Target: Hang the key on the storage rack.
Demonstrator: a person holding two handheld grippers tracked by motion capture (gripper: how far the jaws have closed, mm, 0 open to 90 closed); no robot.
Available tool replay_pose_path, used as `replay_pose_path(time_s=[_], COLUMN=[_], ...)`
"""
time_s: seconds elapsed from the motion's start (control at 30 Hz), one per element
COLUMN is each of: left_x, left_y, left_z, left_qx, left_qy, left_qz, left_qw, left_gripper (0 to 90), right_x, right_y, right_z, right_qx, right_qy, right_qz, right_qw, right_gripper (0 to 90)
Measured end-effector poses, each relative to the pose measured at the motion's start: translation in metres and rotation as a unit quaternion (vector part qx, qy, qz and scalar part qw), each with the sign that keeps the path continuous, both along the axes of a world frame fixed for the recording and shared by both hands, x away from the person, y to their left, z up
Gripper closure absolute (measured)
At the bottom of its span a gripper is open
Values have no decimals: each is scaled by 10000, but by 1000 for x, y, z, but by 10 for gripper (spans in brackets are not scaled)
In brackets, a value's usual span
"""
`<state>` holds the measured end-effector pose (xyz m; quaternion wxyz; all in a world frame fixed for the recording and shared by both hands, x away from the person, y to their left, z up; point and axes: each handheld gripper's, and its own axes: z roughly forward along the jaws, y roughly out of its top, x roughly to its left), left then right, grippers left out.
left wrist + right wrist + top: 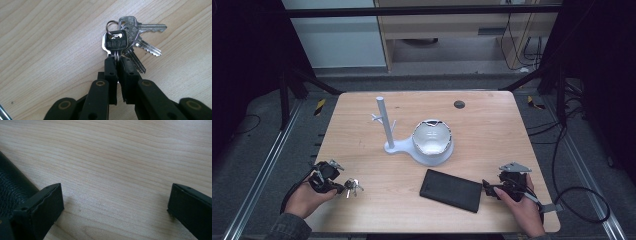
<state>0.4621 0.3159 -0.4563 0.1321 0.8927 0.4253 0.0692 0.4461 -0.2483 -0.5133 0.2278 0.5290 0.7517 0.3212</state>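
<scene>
A bunch of silver keys (117,41) on a ring lies on the wooden table (45,45). My left gripper (117,60) is shut on the blade of the front key, with the other keys fanned out to the right. In the high view the keys (353,187) sit near the table's front left, just right of my left gripper (342,189). My right gripper (486,187) rests at the front right, beside the right end of a black wallet (451,190). Its jaws stand wide open over bare wood (115,195), and the wallet's edge (10,185) is by the left jaw.
A white stand (393,146) with an upright pole and small pegs sits mid-table, joined to a white dish holding a cracked-looking bowl (432,137). A small dark disc (459,104) lies near the far edge. Cables trail on the floor at the right.
</scene>
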Motion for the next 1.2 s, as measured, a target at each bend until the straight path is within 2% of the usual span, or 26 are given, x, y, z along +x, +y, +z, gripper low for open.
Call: replay_pose_path(time_s=[0.03, 0.1, 0.27, 0.4, 0.43, 0.5, 0.6, 0.8, 1.0, 1.2], left_x=[1, 2, 3, 4, 4, 1, -4, -8, -3, 7], left_y=[0, 2, 3, 5, 5, 4, -1, -13, -25, -42], left_z=[0, 0, -3, -8, -7, -1, 13, 48, 85, 118], left_qx=[42, -22, 105, 93, 79, -148, -24, -26, 102, 70], left_qy=[-4, 52, 37, 49, 0, -55, -166, -352, -525, -700], left_qz=[-11, -34, -26, -53, -47, -49, -199, -459, -634, -840], left_qw=[10000, 10000, 9999, 9999, 10000, 9999, 9997, 9983, 9965, 9940], left_gripper=[855, 897, 896, 895, 896, 900, 900, 900, 900, 900], right_x=[0, 0, -1, -1, -1, -1, -1, 0, 1, 6], right_y=[0, 0, 1, 1, 1, 1, 1, 1, 1, -1], right_z=[0, 0, 0, 0, 0, 0, 0, 0, 0, 0], right_qx=[-7, -3, -3, -2, -3, -2, -2, -2, 24, 10], right_qy=[2, -7, 0, 0, 0, 1, 0, -3, 23, 15], right_qz=[2, 16, 11, 10, 12, 13, 10, 14, 37, 137], right_qw=[10000, 10000, 10000, 10000, 10000, 10000, 10000, 10000, 10000, 9999], right_gripper=[4, 4, 4, 4, 4, 4, 4, 4, 3, 3])
